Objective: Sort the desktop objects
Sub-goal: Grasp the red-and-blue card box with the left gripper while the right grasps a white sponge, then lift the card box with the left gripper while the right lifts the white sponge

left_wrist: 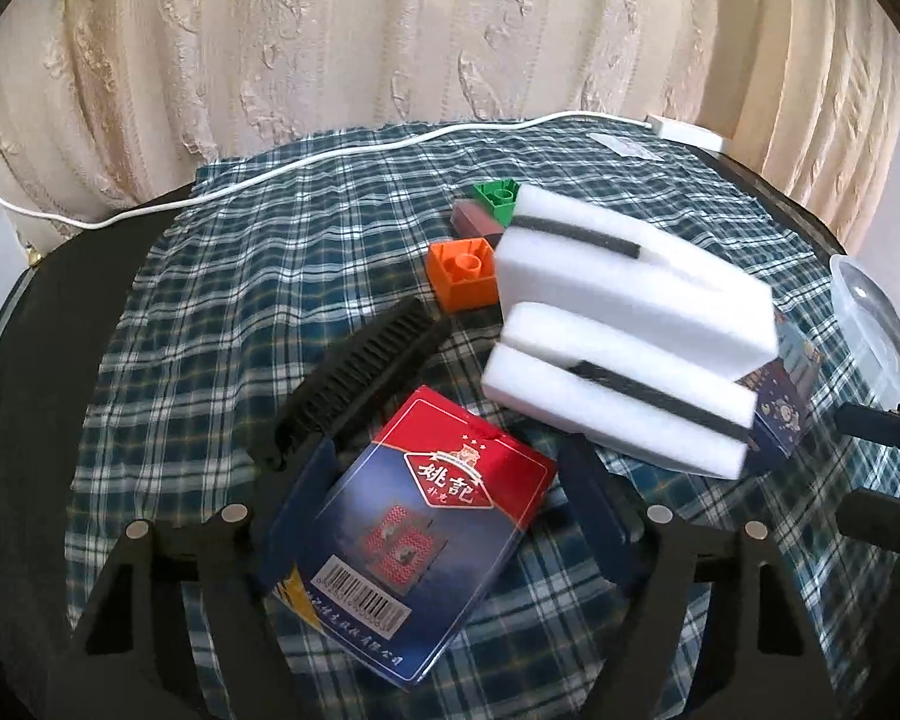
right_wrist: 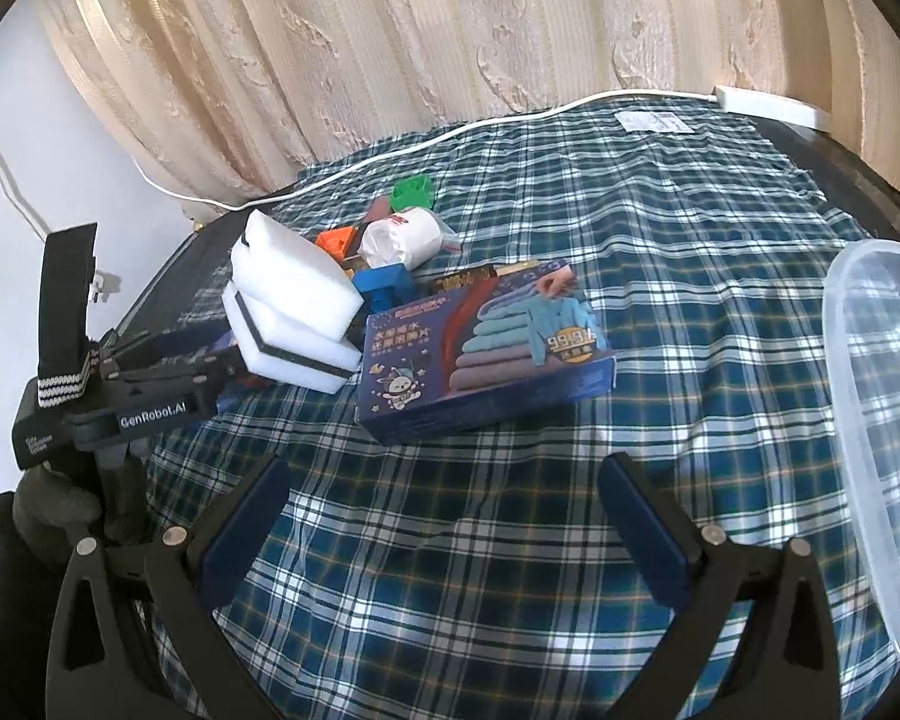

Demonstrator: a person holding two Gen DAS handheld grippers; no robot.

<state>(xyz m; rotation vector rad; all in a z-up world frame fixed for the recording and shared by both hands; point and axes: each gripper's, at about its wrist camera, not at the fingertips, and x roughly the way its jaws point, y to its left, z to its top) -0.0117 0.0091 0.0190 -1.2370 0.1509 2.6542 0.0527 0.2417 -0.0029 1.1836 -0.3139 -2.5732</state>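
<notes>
My left gripper (left_wrist: 450, 480) is open, its fingers on either side of a red and blue playing-card box (left_wrist: 414, 534) lying on the checked cloth. White sponges with dark strips (left_wrist: 624, 336) lie just beyond, also seen in the right wrist view (right_wrist: 294, 312). A black comb (left_wrist: 360, 372), an orange block (left_wrist: 465, 270) and a green block (left_wrist: 498, 198) lie nearby. My right gripper (right_wrist: 444, 516) is open and empty above the cloth, in front of a blue laundry-sheet box (right_wrist: 486, 360). The left gripper body (right_wrist: 150, 384) shows at the left.
A clear plastic bin (right_wrist: 870, 420) stands at the right, also visible in the left wrist view (left_wrist: 870, 324). A white roll in plastic (right_wrist: 402, 240) and a blue block (right_wrist: 384, 285) lie behind the box. A white cable (left_wrist: 330, 156) and power strip (right_wrist: 774, 102) run along the table's back edge by the curtain.
</notes>
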